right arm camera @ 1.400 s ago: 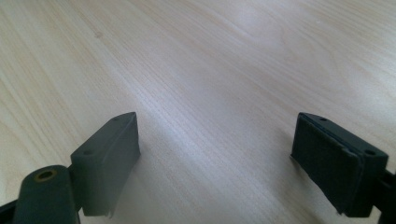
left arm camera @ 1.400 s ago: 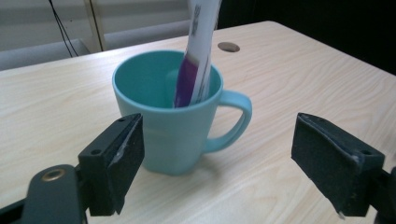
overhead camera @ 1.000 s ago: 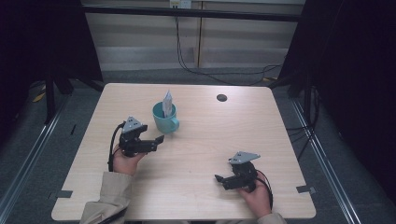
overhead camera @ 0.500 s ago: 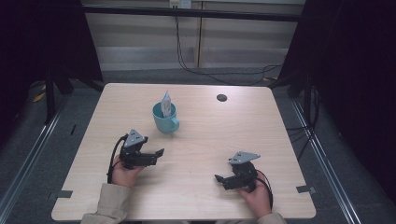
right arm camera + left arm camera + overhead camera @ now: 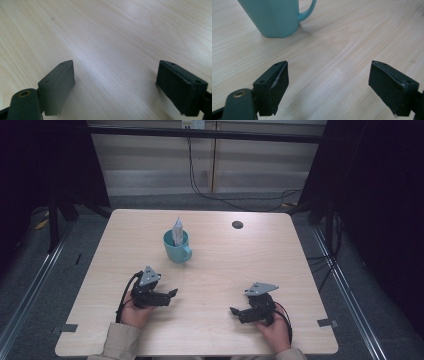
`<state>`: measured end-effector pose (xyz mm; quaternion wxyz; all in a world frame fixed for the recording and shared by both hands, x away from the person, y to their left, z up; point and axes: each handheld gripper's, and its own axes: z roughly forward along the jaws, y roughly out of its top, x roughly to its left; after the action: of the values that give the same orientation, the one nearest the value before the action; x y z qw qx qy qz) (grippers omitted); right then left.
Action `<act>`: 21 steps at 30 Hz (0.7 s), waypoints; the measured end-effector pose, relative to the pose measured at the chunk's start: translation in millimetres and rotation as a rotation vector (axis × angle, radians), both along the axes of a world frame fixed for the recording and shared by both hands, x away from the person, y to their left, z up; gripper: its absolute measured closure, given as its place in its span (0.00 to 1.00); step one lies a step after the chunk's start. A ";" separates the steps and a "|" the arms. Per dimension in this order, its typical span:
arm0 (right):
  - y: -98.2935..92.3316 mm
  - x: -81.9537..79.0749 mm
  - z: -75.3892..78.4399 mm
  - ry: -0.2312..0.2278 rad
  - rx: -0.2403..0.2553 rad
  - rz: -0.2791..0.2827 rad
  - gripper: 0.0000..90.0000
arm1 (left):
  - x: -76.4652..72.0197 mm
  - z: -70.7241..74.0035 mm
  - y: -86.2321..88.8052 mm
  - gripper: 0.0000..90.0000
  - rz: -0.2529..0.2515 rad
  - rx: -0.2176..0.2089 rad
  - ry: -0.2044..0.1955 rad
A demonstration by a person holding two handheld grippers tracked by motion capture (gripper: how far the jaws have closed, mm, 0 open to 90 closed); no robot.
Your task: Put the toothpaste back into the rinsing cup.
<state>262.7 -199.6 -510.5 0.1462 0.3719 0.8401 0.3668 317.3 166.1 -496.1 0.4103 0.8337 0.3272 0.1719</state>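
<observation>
High view: left gripper (image 5: 171,294) low over table (image 5: 300,270), jaws spread wide and empty, pointing right and a little forward. Mug (image 5: 176,246) ahead of it and slightly to its right, near but apart, upright, handle turned toward the person. White folded packet (image 5: 177,230) standing in mug, poking above the rim, probably propped there by the wall; contents too small to tell.

Left gripper view: mug (image 5: 273,17) up and left of the open jaws, handle on its right side, nothing between the pads but bare wood. Likely parked clear of mug so as not to knock it.

Right gripper (image 5: 233,310), well apart from mug, off to the far side of left gripper, also low over table in a hand (image 5: 274,330), jaws parted wide, pointing left toward the other tool. Right gripper view: bare wood grain ahead, nothing held.

Judged from this: both tools at rest near the table's near edge, mug and packet left standing untouched, either work finished or not yet started; cannot tell which.
</observation>
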 end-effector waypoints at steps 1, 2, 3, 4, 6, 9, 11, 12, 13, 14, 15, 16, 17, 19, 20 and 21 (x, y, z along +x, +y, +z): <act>0.0 0.0 0.0 0.000 0.000 0.000 0.16 | -0.2 -1.0 -0.9 0.18 -0.006 0.005 0.001; 0.0 0.0 0.0 0.000 0.000 0.000 0.16 | -0.9 -2.5 -2.5 0.18 -0.015 0.014 0.004; 0.0 0.0 0.0 0.000 0.000 0.000 0.16 | -1.5 -3.7 -3.4 0.18 -0.019 0.016 0.004; 0.0 0.0 0.0 0.000 0.000 0.000 0.16 | -2.0 -4.9 -4.4 0.18 -0.023 0.020 0.005; 0.0 0.0 0.0 0.000 0.000 0.000 0.16 | -2.8 -7.2 -6.1 0.18 -0.029 0.037 0.007; 0.0 0.0 0.0 0.000 0.000 0.000 0.16 | -3.1 -9.3 -7.4 0.18 -0.038 0.044 0.011; 0.0 0.0 0.0 0.000 0.000 0.000 0.16 | -3.3 -9.7 -7.8 0.18 -0.042 0.046 0.013; 0.0 0.0 0.0 0.000 0.000 0.000 0.16 | -3.3 -9.8 -8.1 0.18 -0.043 0.052 0.014; 0.0 0.1 0.0 -0.001 0.000 0.001 0.16 | -3.5 -10.2 -8.6 0.18 -0.046 0.057 0.018; 0.0 0.0 0.0 0.000 0.000 0.000 0.16 | -3.6 -10.7 -9.0 0.18 -0.052 0.062 0.019; 0.0 0.0 0.0 0.000 0.000 0.001 0.16 | -3.9 -10.8 -9.4 0.18 -0.054 0.069 0.017; 0.0 0.0 0.0 0.000 0.000 0.001 0.16 | -4.3 -10.6 -9.5 0.18 -0.054 0.073 0.017; 0.0 0.0 0.0 0.000 0.000 0.001 0.16 | -4.4 -10.7 -9.8 0.18 -0.056 0.075 0.017; 0.1 0.0 0.0 0.000 0.000 0.001 0.16 | -4.6 -11.1 -10.4 0.18 -0.060 0.077 0.025; 0.1 -0.1 0.0 0.000 0.000 0.001 0.16 | -4.7 -11.2 -10.7 0.17 -0.058 0.083 0.027; 0.1 -0.1 0.0 0.000 0.000 0.002 0.16 | -5.0 -11.5 -11.3 0.18 -0.060 0.087 0.026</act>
<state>262.6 -199.5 -510.5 0.1461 0.3712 0.8404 0.3668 312.4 154.8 -507.7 0.3746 0.8623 0.2995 0.1629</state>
